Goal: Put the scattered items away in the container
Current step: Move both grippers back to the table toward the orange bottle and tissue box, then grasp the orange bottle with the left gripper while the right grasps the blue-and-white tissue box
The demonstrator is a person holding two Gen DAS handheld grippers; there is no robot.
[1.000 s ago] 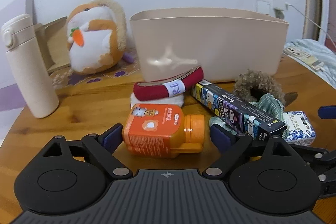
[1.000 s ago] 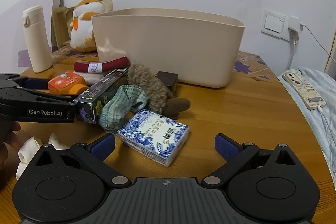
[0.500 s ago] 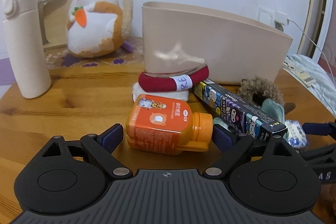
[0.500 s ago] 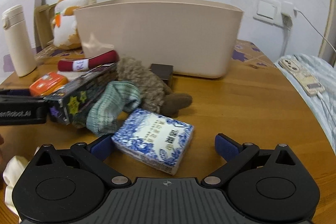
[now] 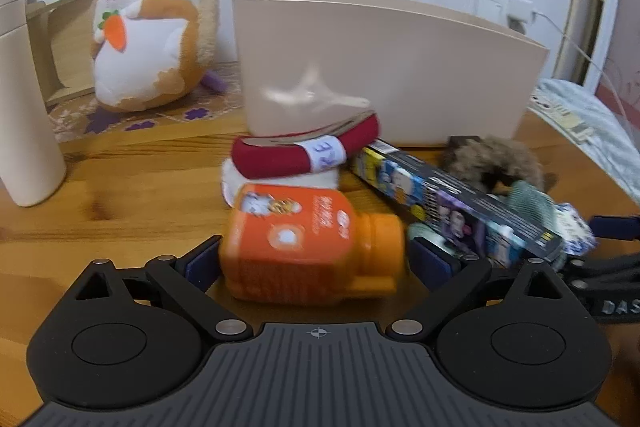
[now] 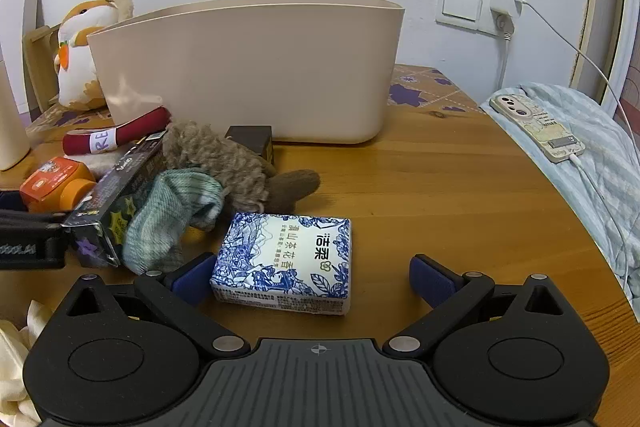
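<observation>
A tall beige container stands at the back of the wooden table. In front of it lies a pile: a red roll, a black cartoon box, a brown plush and a green cloth. An orange bottle lies on its side between the jaws of my left gripper, which are opening with the pads close beside it. My right gripper is open around a blue-and-white tissue pack, its left pad next to the pack and its right pad well clear.
A hamster plush and a cream flask stand at the back left. A small dark box sits by the container. On the right a bed holds a phone on a charging cable. White cloth lies at the near left.
My left gripper has closed in on the orange bottle, which now lies between its pads. The right gripper has come up to the tissue pack, now inside its jaws.
</observation>
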